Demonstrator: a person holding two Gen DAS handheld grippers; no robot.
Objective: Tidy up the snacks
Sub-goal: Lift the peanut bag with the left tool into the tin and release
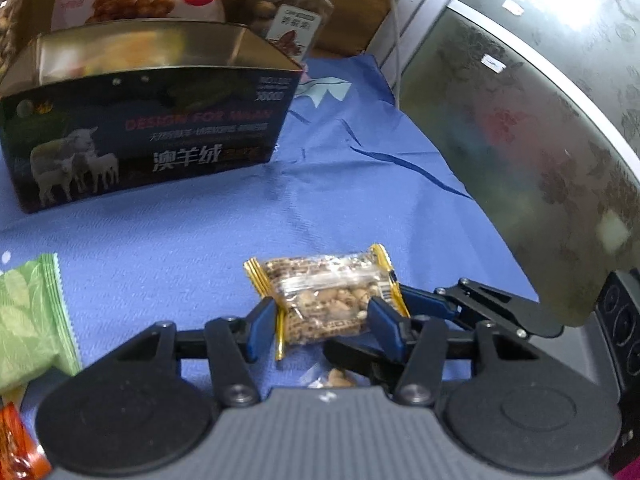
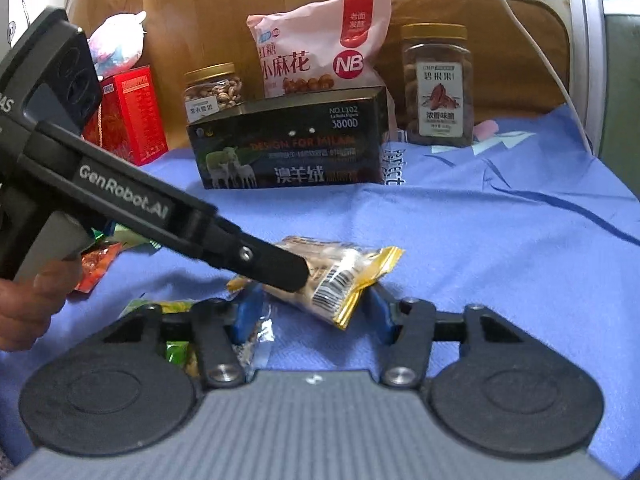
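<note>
**Nut Bar Packet Held Between Both Grippers**

The nut bar packet [image 1: 326, 298] is a clear wrapper with gold crimped ends, showing a bar of pale nuts and seeds. A barcode is printed on its underside [image 2: 334, 284]. Its long axis runs roughly across the left wrist view, gold ends to either side, tilted slightly.

The left gripper [image 1: 322, 320] has its blue fingers [image 1: 262, 322] pressed against the packet's sides, clamped on it just above the blue cloth [image 1: 180, 248]. The right gripper [image 2: 308, 314] has its fingers spread wide, one on each side of the packet; contact cannot be confirmed.

Behind stands a dark box [image 2: 288, 144] reading "DESIGN FOR MILAN" and "NO.L102 3800D". The left gripper body [image 2: 124, 196] reads "GenRobot.AI". A pink bag [image 2: 320, 44] bears "NB".
</note>
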